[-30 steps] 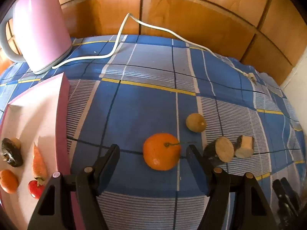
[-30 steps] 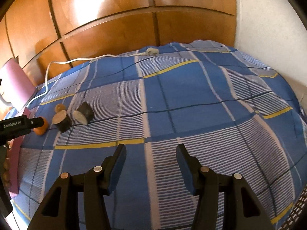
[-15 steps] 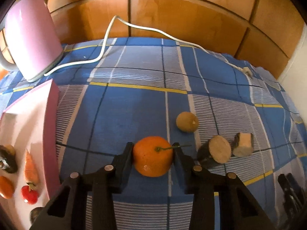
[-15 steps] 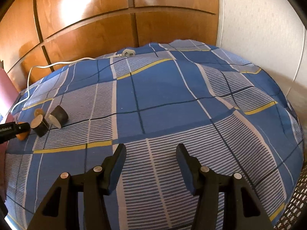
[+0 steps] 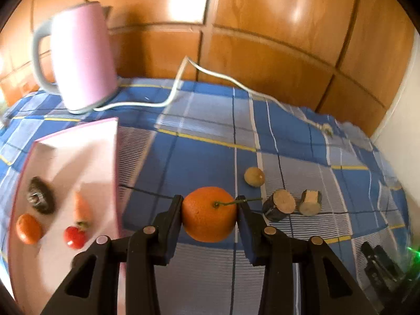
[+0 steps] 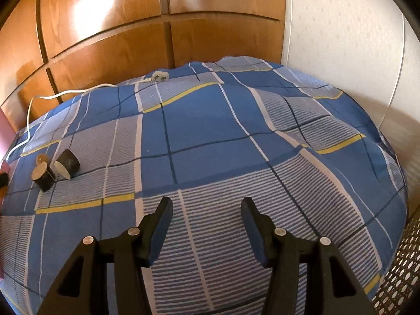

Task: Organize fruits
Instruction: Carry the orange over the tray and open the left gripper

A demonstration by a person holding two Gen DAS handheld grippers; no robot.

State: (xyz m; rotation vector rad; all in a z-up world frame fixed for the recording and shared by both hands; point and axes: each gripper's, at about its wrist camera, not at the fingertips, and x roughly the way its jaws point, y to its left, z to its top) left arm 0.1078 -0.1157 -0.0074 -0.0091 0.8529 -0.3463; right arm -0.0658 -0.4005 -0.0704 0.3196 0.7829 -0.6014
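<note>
**Sam:** Orange (image 5: 209,214) first. Where is it?

**Me:** Low in the middle of the left wrist view, sitting between the two fingers of my left gripper (image 5: 209,216). Both pads press on its sides, so the gripper is pinching the orange. I think it is off the blue checked cloth (image 5: 199,157) now, but I can't tell for sure.

**Sam:** Where should it go?

**Me:** My guess is the pink tray (image 5: 115,173) at the left of that view. It already has a small orange fruit (image 5: 28,229), a red one (image 5: 74,237), a carrot (image 5: 82,206) and a dark round thing (image 5: 39,195) in it.

**Sam:** How do you do it well?

**Me:** I keep the squeeze soft but firm, because a round fruit can roll out. I carry it high enough to clear the tray's wall, then bring it down on a bare spot so it doesn't bump the others. The thin green stem (image 5: 237,202) pokes past the right finger, and I don't want it to snag.

**Sam:** And your other gripper?

**Me:** The right gripper (image 6: 207,210) is spread wide at the bottom of the right wrist view. It holds nothing and I can't tell if it touches the cloth.

**Sam:** What else is left?

**Me:** A small brown fruit (image 5: 254,176) and two cut log pieces (image 5: 282,204) sit just right of the orange. The pink kettle (image 5: 81,60) stands at the upper left, well away.
</note>
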